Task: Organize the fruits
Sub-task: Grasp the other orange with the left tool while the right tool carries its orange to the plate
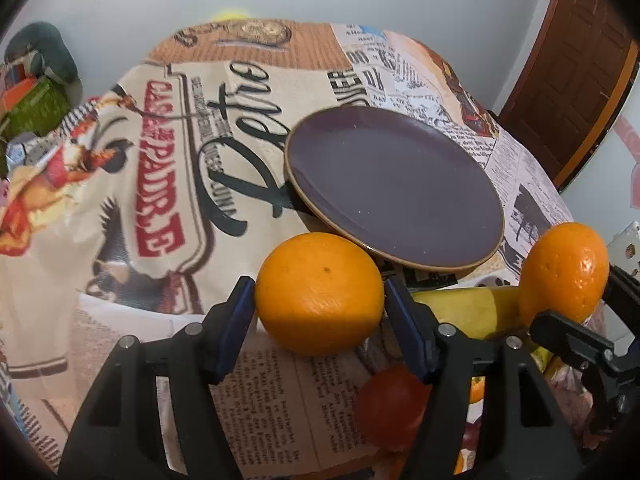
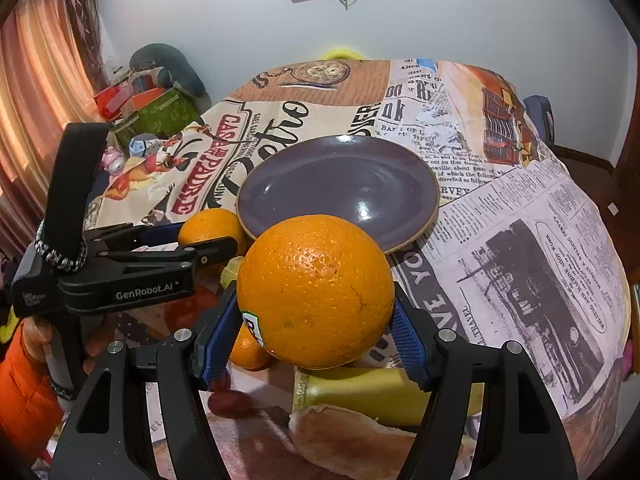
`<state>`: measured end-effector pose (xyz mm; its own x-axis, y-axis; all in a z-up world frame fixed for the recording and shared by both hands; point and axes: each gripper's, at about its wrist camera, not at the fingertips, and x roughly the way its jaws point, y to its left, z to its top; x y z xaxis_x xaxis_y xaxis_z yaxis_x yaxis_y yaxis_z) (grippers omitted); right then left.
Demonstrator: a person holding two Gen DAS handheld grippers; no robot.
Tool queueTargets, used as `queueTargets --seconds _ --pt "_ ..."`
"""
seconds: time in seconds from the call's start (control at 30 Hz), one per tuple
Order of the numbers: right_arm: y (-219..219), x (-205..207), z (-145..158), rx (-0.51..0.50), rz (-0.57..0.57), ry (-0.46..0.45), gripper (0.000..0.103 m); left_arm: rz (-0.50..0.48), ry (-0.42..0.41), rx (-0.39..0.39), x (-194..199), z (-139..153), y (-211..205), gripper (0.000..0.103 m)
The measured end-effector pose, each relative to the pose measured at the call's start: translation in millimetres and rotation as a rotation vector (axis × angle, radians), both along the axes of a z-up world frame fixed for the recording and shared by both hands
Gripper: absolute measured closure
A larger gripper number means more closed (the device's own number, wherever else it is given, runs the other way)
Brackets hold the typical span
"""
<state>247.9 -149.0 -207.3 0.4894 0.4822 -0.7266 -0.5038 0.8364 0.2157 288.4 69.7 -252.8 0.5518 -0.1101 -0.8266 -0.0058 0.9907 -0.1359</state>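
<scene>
Orange fruit fills both views. From the left wrist, the left gripper (image 1: 320, 292) clamps an orange (image 1: 319, 293) just short of the purple plate (image 1: 394, 188) on the bench (image 1: 120, 200). From the right wrist, the right gripper (image 2: 316, 316) pinches a stickered orange (image 2: 315, 291) near the same rim; both converging could collide, or a round fruit could roll off

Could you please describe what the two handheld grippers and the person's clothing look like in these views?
Both the left gripper and the right gripper are black plastic with silver screws and blue textured pads. Seen from the right wrist view, the left one bears white GenRobot.AI lettering and a black-and-white braided cord around its handle. An orange sleeve shows below it.
</scene>
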Motion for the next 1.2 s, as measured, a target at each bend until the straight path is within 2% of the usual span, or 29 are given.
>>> queueTargets --seconds 0.27,0.37,0.53,0.8,1.0,1.2 --pt "-9 6 2 -0.011 -0.029 0.001 0.037 -0.004 0.011 -0.019 -3 3 0 0.039" --pt "-11 10 5 -0.008 -0.041 -0.003 0.037 -0.013 -0.019 0.010 -12 13 -4 0.039" --pt "-13 13 15 0.001 -0.056 -0.025 0.037 -0.007 -0.068 0.012 -21 38 -5 0.039" --pt "-16 22 46 0.026 -0.080 -0.115 0.037 0.003 -0.146 0.017 -26 77 -5 0.039" --pt "-15 34 67 0.028 -0.087 -0.182 0.037 0.010 -0.206 0.026 -21 103 -7 0.039" --pt "-13 50 74 0.019 -0.087 -0.216 0.037 0.019 -0.251 0.032 -8 118 -6 0.039"
